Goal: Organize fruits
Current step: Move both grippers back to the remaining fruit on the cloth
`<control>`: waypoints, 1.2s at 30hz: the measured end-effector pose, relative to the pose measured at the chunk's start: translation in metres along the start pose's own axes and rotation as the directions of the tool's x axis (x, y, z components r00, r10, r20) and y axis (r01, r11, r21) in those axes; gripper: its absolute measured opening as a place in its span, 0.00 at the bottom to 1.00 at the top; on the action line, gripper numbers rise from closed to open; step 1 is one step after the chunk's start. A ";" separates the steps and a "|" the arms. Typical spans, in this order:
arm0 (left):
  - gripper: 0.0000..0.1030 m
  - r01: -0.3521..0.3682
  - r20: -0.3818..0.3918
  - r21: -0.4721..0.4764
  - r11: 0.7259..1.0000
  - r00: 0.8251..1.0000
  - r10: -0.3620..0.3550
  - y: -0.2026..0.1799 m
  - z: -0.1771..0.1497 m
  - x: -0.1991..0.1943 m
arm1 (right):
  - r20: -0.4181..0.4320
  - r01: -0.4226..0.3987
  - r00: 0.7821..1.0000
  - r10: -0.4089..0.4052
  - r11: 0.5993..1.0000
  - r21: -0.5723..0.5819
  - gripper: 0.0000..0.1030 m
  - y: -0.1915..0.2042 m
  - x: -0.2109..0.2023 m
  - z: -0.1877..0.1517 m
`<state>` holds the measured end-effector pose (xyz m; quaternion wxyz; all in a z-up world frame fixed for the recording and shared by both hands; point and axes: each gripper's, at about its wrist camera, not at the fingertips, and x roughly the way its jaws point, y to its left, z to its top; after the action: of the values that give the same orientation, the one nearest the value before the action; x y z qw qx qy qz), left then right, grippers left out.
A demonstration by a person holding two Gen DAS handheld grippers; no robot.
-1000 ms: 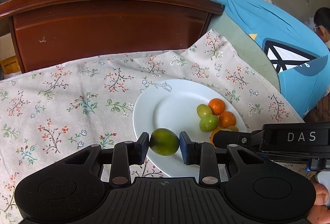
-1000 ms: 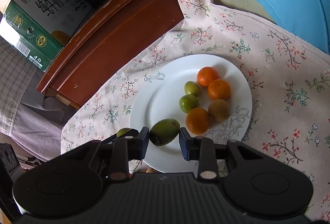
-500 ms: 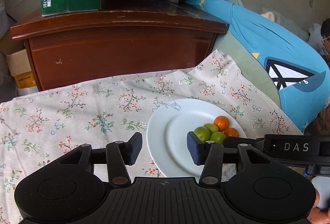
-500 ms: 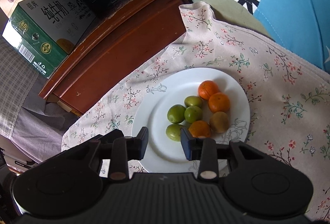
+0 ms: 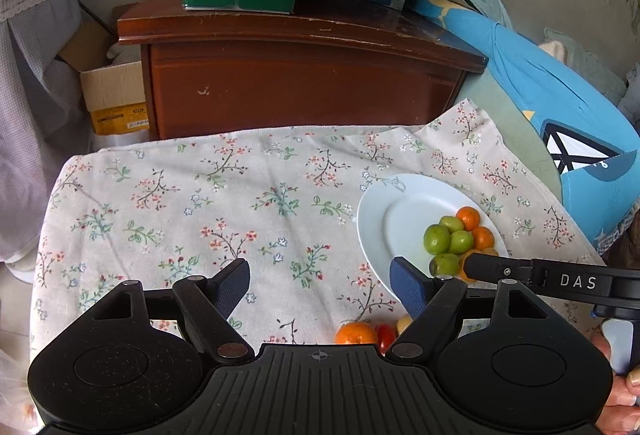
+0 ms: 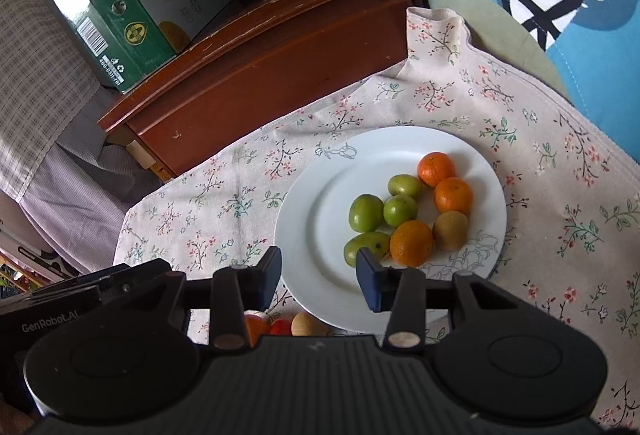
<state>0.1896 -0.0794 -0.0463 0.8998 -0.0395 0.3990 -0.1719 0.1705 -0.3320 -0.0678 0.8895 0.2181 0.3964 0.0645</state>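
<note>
Both our black two-finger grippers, left (image 5: 320, 285) and right (image 6: 318, 277), hang empty, jaws opening, above our round white china plate (image 6: 320, 235) of green and orange fruits (image 6: 404, 219).

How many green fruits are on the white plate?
4, all on the white plate: one at the back, two in the middle, one nearest the camera. None seems hidden.

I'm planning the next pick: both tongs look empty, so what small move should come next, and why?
Probably bring the left tongs, whose jaws are opening with nothing between them, back and down toward the loose orange tangerine on the floral cloth. It lies beside the white round plate, where eight fruits already sit, so it looks unsorted.
</note>
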 end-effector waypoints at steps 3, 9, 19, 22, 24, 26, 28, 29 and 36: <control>0.81 -0.001 -0.009 -0.011 1.000 1.000 0.001 0.006 -0.004 -0.002 | -0.016 -0.012 1.000 0.012 0.999 -0.030 0.42 0.005 0.001 -0.006; 0.81 -0.009 -0.048 0.024 1.000 0.999 0.011 0.009 -0.012 0.002 | -0.067 -0.056 0.997 0.048 0.990 -0.131 0.42 0.019 0.002 -0.022; 0.85 -0.067 -0.137 0.090 0.994 0.987 0.079 0.009 -0.025 0.011 | -0.200 -0.157 0.974 0.107 0.954 -0.256 0.49 0.039 0.007 -0.058; 0.85 -0.056 -0.169 0.090 0.994 0.983 0.070 0.011 -0.030 0.014 | -0.243 -0.182 0.964 0.104 0.927 -0.329 0.51 0.051 0.011 -0.074; 0.85 -0.048 -0.177 0.087 0.995 0.982 0.063 0.012 -0.032 0.014 | -0.249 -0.183 0.964 0.098 0.920 -0.346 0.51 0.053 0.012 -0.077; 0.85 -0.041 -0.181 0.087 0.995 0.982 0.057 0.012 -0.034 0.014 | -0.252 -0.178 0.964 0.084 0.907 -0.381 0.51 0.059 0.015 -0.085; 0.85 -0.043 -0.188 0.084 0.996 0.981 0.058 0.013 -0.034 0.014 | -0.240 -0.166 0.968 0.067 0.892 -0.421 0.51 0.063 0.017 -0.092; 0.85 -0.046 -0.192 0.082 0.996 0.980 0.061 0.013 -0.035 0.015 | -0.240 -0.166 0.968 0.067 0.892 -0.421 0.51 0.063 0.017 -0.092; 0.85 -0.041 -0.219 0.065 0.997 0.974 0.054 0.016 -0.037 0.019 | -0.240 -0.163 0.969 0.061 0.887 -0.432 0.40 0.065 0.022 -0.096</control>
<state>0.1789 -0.0689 -0.0883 0.8546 0.0166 0.4920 -0.1656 0.1188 -0.2353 -0.1104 0.8611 0.0212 0.4533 0.2293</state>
